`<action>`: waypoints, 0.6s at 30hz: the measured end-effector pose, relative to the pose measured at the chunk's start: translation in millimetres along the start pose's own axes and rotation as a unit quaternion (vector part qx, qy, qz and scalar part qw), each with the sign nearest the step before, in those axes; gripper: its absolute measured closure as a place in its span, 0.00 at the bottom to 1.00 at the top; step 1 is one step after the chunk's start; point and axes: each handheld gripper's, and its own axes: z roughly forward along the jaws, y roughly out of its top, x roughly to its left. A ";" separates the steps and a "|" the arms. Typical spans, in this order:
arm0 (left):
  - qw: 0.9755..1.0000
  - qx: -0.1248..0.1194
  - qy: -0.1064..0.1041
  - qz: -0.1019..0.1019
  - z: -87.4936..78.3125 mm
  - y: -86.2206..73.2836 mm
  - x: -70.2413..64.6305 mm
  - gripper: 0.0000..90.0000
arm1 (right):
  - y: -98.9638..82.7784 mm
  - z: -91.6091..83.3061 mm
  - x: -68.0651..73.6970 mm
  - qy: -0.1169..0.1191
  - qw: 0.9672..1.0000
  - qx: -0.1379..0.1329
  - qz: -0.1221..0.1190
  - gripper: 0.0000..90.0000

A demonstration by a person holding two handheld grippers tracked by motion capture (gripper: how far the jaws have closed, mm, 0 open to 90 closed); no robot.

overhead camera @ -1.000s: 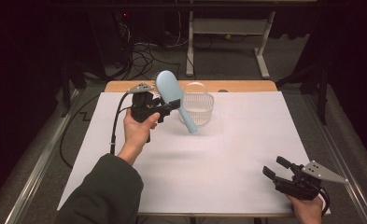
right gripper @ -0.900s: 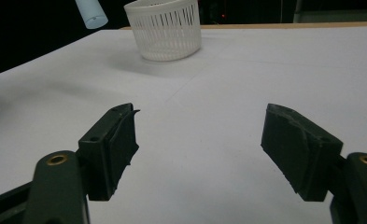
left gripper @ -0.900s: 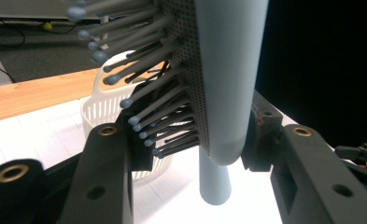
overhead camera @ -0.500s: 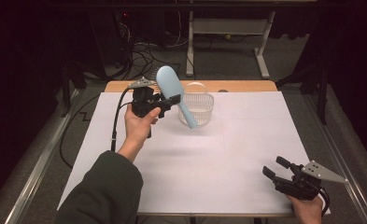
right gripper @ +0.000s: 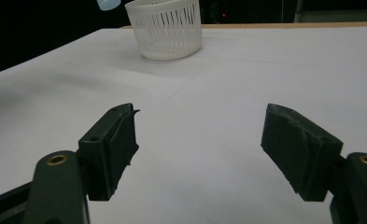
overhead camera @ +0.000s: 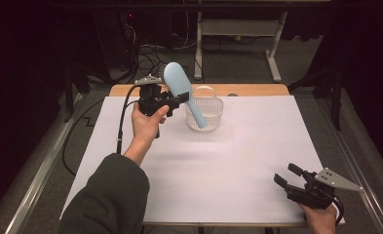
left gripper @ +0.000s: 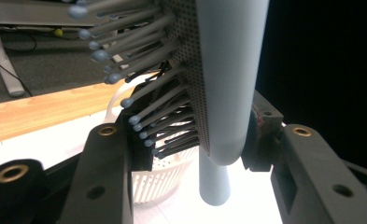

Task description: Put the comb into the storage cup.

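Note:
A light blue hairbrush [overhead camera: 176,80] is held up over the back of the table, head up and handle slanting down toward a white slatted basket [overhead camera: 213,103]. My left gripper [overhead camera: 177,100] is shut on the brush at the bottom of its head. In the left gripper view the jaws clamp the brush [left gripper: 228,70] from both sides, bristles to the left, with the basket [left gripper: 160,182] behind. In the right gripper view the handle tip [right gripper: 109,3] sits just above and left of the basket [right gripper: 165,28]. My right gripper [overhead camera: 285,174] [right gripper: 200,144] rests open at the front right, nothing between its jaws.
A white sheet [overhead camera: 238,170] covers the table, with a strip of bare wood [overhead camera: 257,89] along the far edge. Cables [overhead camera: 150,58] and a metal desk frame [overhead camera: 238,29] lie on the floor beyond. Dark floor surrounds both sides.
My left gripper has lifted the brush slightly, so the handle end sits a little higher over the basket. The right gripper has not moved.

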 end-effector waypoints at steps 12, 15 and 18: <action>1.000 0.004 0.010 -0.005 13.1 10.1 5.0 0.61 | 0.1 -0.6 0.1 0.001 1.000 0.000 -0.003 0.30; 1.000 0.001 0.011 -0.006 16.2 13.5 5.5 0.61 | 0.1 -0.3 0.1 0.001 1.000 0.000 -0.002 0.30; 1.000 0.001 0.014 -0.007 18.7 15.4 5.9 0.61 | 0.2 -0.3 0.3 0.002 1.000 -0.001 -0.002 0.30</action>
